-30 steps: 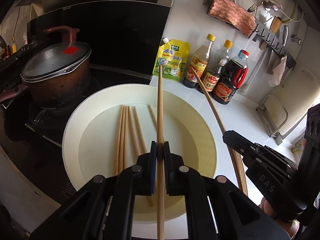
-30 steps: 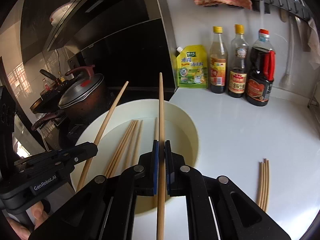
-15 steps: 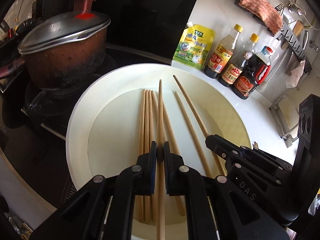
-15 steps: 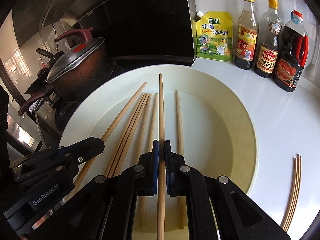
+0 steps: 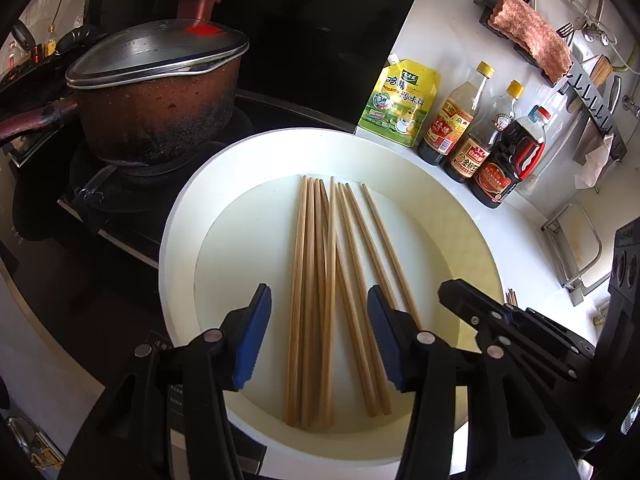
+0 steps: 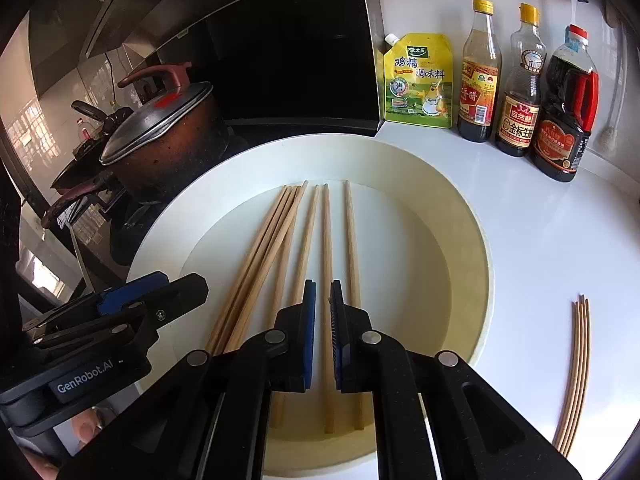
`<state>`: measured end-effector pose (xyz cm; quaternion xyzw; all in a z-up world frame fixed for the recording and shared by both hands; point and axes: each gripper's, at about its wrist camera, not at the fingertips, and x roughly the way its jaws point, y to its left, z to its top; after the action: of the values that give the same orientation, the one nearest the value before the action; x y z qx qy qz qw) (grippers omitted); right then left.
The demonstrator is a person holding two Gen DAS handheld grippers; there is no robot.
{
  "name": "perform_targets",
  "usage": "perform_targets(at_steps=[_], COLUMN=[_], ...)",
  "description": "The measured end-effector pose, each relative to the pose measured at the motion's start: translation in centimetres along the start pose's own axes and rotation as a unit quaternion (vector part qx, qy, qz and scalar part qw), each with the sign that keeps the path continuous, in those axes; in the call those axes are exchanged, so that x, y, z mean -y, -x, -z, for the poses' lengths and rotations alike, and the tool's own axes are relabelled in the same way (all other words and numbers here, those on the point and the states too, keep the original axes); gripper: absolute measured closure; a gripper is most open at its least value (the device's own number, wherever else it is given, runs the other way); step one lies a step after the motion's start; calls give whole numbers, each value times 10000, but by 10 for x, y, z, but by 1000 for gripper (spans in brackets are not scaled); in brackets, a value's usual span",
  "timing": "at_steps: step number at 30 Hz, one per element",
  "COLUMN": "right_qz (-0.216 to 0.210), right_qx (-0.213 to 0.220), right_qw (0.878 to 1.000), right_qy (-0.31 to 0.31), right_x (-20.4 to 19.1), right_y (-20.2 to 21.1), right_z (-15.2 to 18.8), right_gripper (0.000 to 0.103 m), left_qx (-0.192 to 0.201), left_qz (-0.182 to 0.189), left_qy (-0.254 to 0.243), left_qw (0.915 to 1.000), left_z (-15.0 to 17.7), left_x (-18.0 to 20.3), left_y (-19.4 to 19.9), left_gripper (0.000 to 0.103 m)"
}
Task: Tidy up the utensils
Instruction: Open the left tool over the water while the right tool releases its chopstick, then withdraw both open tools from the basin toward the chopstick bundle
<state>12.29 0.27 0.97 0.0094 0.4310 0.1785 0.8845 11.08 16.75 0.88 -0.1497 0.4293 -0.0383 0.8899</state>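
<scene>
Several wooden chopsticks [image 5: 320, 280] lie side by side in a wide cream-white bowl [image 5: 176, 248] on the white counter; they also show in the right wrist view [image 6: 304, 240]. My left gripper [image 5: 318, 320] is wide open just above them, holding nothing. My right gripper [image 6: 323, 308] is open by a narrow gap, with one chopstick [image 6: 327, 248] lying in the bowl [image 6: 472, 240] below the gap, not pinched. A few more chopsticks [image 6: 576, 372] lie on the counter to the right of the bowl.
A lidded brown pot [image 5: 152, 92] stands on the black stove at the left. A yellow seasoning pouch [image 6: 418, 80] and three sauce bottles [image 6: 520, 88] stand along the back wall. A wall rack with a cloth [image 5: 532, 40] hangs at the upper right.
Both grippers lowered their chopsticks into the bowl and opened. The two chopsticks now lie with the others. The left jaws opened wide, the right only slightly.
</scene>
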Motion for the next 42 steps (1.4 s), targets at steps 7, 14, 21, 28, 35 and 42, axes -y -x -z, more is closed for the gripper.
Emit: perform_targets(at_steps=[7, 14, 21, 28, 35, 42], right_qz=[-39, 114, 382, 751, 1088, 1289], right_qx=[182, 369, 465, 606, 606, 429], right_qw=[9996, 9987, 9972, 9937, 9891, 9865], right_qy=[-196, -322, -436, -573, -786, -915], right_x=[11, 28, 54, 88, 128, 161], right_y=[26, 54, 80, 109, 129, 138], right_z=[17, 40, 67, 95, 123, 147], right_gripper=[95, 88, 86, 78, 78, 75], left_qx=[-21, -53, -78, -7, -186, -333], left_qz=[-48, -55, 31, 205, 409, 566], left_qy=[-77, -268, -521, -908, -1285, -1416], left_qw=[10000, 9996, 9986, 9957, 9907, 9877], left_z=[15, 32, 50, 67, 91, 111], left_x=[11, 34, 63, 103, 148, 181], left_y=[9, 17, 24, 34, 26, 10], left_gripper=[51, 50, 44, 33, 30, 27])
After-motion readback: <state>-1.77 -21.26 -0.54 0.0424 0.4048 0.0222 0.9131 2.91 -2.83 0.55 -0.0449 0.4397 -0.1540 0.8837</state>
